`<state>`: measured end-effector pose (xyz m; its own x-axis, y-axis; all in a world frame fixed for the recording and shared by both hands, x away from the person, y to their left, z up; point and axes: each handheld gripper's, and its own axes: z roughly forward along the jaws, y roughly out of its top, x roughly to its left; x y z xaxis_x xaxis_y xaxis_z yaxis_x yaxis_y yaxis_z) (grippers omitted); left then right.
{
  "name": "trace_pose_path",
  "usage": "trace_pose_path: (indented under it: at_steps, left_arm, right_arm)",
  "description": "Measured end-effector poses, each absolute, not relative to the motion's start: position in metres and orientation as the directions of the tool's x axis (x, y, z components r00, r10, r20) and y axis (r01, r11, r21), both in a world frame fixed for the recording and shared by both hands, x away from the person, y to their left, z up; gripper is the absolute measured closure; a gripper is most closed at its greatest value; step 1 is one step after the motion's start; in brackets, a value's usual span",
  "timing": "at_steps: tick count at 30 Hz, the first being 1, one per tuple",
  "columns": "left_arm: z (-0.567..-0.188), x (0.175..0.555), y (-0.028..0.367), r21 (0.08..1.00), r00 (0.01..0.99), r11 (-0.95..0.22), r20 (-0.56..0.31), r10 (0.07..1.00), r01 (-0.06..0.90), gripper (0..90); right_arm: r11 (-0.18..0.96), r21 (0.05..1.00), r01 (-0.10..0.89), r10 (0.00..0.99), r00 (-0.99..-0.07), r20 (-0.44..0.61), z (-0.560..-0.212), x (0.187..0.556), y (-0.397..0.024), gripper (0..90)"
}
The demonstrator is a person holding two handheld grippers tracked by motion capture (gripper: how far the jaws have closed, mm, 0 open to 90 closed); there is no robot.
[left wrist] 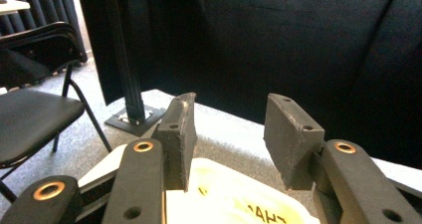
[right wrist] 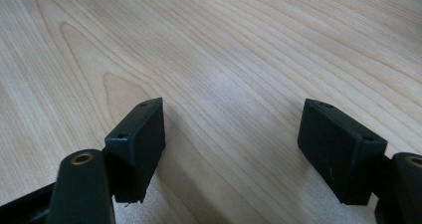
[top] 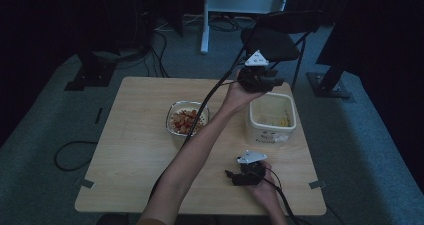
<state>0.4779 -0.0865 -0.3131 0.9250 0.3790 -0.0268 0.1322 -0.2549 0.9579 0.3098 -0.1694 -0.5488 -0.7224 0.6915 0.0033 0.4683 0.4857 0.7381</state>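
Pale wood table (top: 135, 150) carries a glass bowl (top: 187, 120) of red pieces at its middle and a white tub (top: 270, 119) to the right. From the bottom edge, the person's left forearm stretches across, holding the left gripper (top: 257, 77) raised above the tub's far rim, jaws partly open, nothing between them. Grey carpet and a black chair (top: 272, 40) lie beyond. Resting near the front edge, the right gripper (top: 248, 172) holds nothing, jaws apart over bare wood.

Right gripper (right wrist: 231, 152) jaws stand apart, empty, over the pale wooden table (right wrist: 239, 50)
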Motion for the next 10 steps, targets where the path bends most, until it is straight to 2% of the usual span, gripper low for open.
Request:
trace_pose_path:
  at_steps: [10]
  left_arm:
    - [-0.307,0.480,-0.070,0.960,0.907,-0.241,-0.029,0.419,0.142,54.1]
  right_arm:
    - [0.486,0.738,0.468,0.691,-0.723,0.003,-0.549,0.310,-0.169,26.2]
